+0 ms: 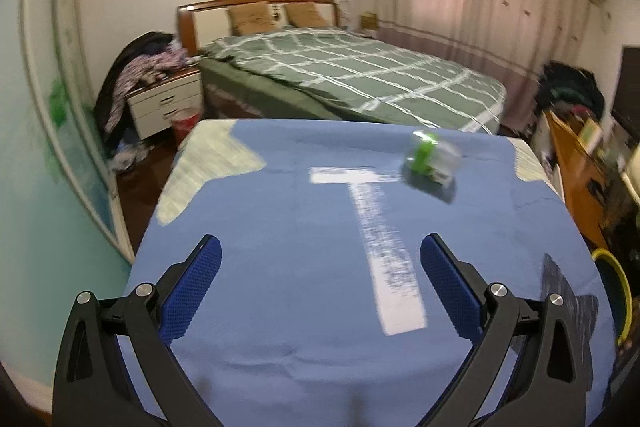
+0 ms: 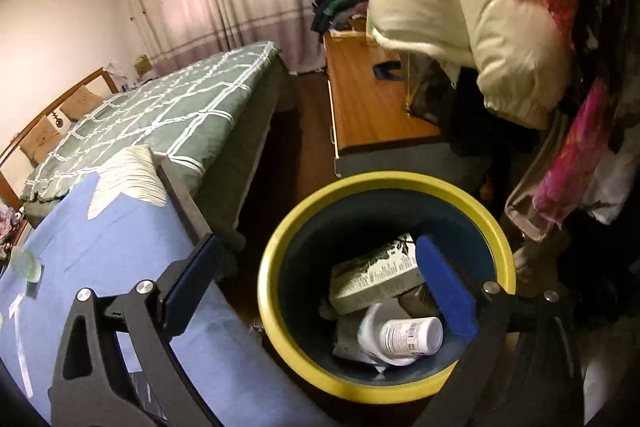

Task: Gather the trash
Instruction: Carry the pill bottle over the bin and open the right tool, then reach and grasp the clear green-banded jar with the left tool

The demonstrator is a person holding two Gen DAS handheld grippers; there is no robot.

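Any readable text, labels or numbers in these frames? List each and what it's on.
None can be read.
Box in the bin: printed lines, too small.
White bottle in the bin: label with barcode, too blurred.
Green packet on the blue cloth: motion-blurred, nothing legible.

We found the wrapper lying on the table, toward its far right, just right of the tape mark. Beyond the table stood the bed, with a nightstand to its left. The bin sat on the floor right of the table; in it lay a box and a bottle.
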